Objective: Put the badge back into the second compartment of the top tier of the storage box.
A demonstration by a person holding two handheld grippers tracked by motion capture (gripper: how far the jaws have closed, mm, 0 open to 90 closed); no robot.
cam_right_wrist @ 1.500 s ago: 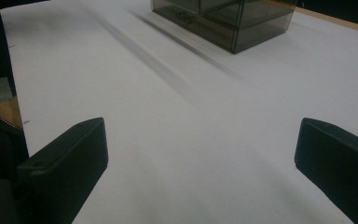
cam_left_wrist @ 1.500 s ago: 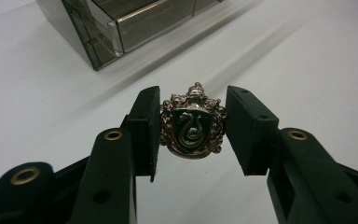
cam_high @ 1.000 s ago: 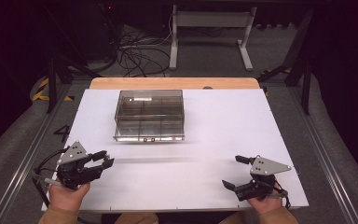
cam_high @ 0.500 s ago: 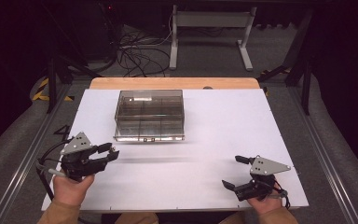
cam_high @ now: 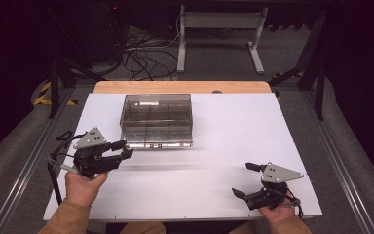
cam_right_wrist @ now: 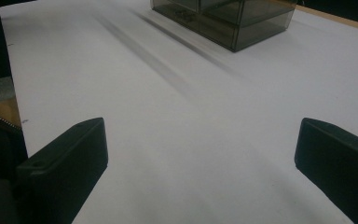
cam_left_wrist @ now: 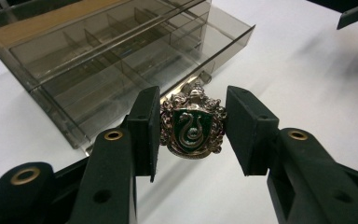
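Note:
My left gripper (cam_high: pixel 123 149) hovers over the white table at the left, just short of the near left corner of a smoky clear compartment box (cam_high: pixel 157 119). It is shut on a small metal crest badge (cam_left_wrist: pixel 192 129) with a green shield and a silver snake, and both pads press on the badge's sides. In the left gripper view the box (cam_left_wrist: pixel 107 60) lies right behind the badge. My right gripper (cam_high: pixel 242 179) rests low near the table's front right edge, open, with nothing between its fingers (cam_right_wrist: pixel 74 149).
The white table sheet (cam_high: pixel 233 131) stretches between the grippers and to the right of the box (cam_right_wrist: pixel 223 18). A wooden strip (cam_high: pixel 180 87) runs along its far edge. Metal rails flank the table. Cables and a desk frame (cam_high: pixel 219 29) lie on the dark floor beyond.
My left gripper has risen and moved forward and a little right, toward the box's near left corner, with the badge still in it. The right gripper has stayed where it was.

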